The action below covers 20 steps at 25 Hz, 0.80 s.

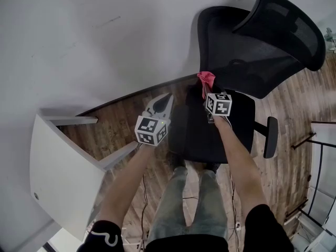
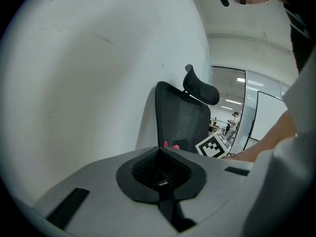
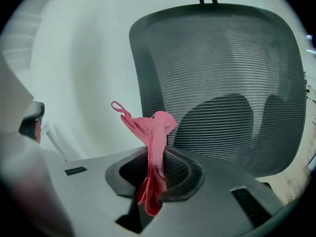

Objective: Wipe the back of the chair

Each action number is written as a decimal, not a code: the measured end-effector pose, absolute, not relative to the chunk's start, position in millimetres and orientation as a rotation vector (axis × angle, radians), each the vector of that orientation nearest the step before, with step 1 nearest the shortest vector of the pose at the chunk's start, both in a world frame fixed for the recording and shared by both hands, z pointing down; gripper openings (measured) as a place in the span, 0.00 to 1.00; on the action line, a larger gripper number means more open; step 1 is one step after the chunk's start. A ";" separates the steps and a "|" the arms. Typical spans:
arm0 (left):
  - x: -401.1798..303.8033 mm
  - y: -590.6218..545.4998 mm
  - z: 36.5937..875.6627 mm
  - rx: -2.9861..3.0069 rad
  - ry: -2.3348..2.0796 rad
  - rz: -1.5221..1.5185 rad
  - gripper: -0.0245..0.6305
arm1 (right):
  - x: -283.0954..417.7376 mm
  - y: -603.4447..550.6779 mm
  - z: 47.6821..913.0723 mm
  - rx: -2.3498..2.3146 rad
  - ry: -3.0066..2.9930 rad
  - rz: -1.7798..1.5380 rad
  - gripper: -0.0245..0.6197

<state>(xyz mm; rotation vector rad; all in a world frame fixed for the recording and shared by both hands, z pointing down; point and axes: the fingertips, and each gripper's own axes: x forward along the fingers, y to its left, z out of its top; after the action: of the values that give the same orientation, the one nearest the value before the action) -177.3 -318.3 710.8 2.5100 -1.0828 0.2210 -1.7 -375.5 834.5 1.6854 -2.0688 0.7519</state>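
Chair back [image 3: 222, 73] close only in right gripper view, right tongs [image 3: 157, 171] gripping cloth [image 3: 152, 132]; left tongs [image 2: 159, 171] together.

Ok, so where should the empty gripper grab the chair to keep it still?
Probably the mesh backrest's thin left rim, from the left gripper's side: that edge is nearest and slim enough for jaws. The right gripper holds the pink cloth.
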 end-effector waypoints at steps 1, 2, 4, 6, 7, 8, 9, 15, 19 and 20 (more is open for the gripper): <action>-173.3 -316.9 710.5 2.509 -1.083 0.220 0.07 | 3.4 -375.4 834.9 1.688 -2.064 0.752 0.15; -168.8 -314.9 710.5 2.509 -1.082 0.221 0.07 | 9.1 -375.4 834.8 1.693 -2.059 0.752 0.15; -159.2 -309.8 711.0 2.509 -1.077 0.225 0.07 | 20.5 -375.3 833.8 1.704 -2.053 0.755 0.15; -150.0 -304.3 711.3 2.509 -1.073 0.230 0.07 | 30.3 -374.3 832.6 1.709 -2.051 0.755 0.15; -145.8 -302.0 711.2 2.508 -1.074 0.233 0.07 | 34.7 -373.5 832.1 1.709 -2.051 0.755 0.15; -141.7 -300.1 711.0 2.506 -1.076 0.235 0.07 | 39.4 -372.5 831.5 1.710 -2.052 0.754 0.15; -137.3 -298.4 710.9 2.504 -1.080 0.237 0.07 | 44.6 -371.4 831.0 1.711 -2.052 0.754 0.15; -104.6 -288.4 706.4 2.499 -1.091 0.240 0.07 | 88.6 -358.7 828.9 1.734 -2.039 0.763 0.15; -81.6 -285.5 703.7 2.488 -1.106 0.236 0.07 | 122.1 -351.3 825.7 1.747 -2.031 0.762 0.15; -75.3 -284.1 703.6 2.485 -1.108 0.236 0.07 | 130.7 -349.0 825.4 1.749 -2.028 0.762 0.15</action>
<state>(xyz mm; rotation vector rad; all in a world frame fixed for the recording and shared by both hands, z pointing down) -75.3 -284.1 703.6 2.4850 -1.1081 0.2357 130.7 -349.0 825.4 1.7493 -2.0282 0.7621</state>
